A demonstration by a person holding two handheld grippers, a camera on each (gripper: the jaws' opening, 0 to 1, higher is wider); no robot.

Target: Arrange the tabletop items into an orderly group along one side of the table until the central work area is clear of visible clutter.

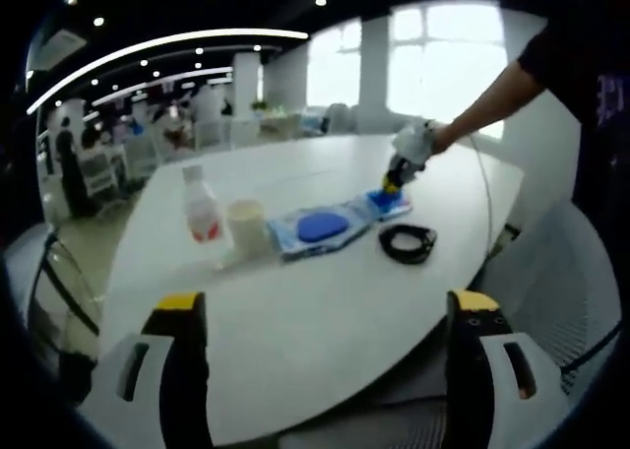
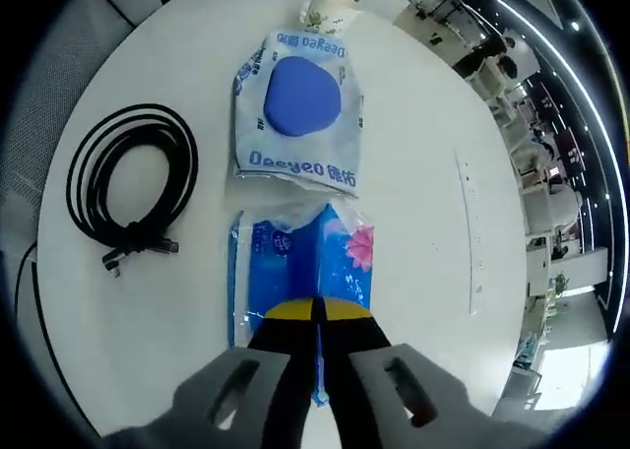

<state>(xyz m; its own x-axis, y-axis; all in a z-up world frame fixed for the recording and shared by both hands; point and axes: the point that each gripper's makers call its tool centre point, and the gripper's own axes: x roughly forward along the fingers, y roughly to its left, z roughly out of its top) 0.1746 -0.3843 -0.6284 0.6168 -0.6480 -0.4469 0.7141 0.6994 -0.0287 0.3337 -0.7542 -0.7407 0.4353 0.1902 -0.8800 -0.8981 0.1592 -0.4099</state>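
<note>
The white round surface (image 1: 325, 311) stands in a bright open office with ceiling lights and big windows; on it a bottle (image 1: 201, 205), a cup (image 1: 246, 226), a tissue pack (image 2: 293, 109) and a black cable (image 2: 133, 185) lie near each other. The right gripper (image 2: 317, 311) has its jaws pressed together on the blue wipes packet (image 2: 295, 262) (its near end is hidden under the jaws), just beside the tissue pack, while the left gripper (image 1: 325, 316) hangs wide apart and holds nothing.

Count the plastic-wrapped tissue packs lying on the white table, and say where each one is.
2. The white-and-blue tissue pack lies mid-table, next to the paper cup. The blue floral tissue pack lies end-to-end with it, under the right tool, beside the coiled black cable.
</note>
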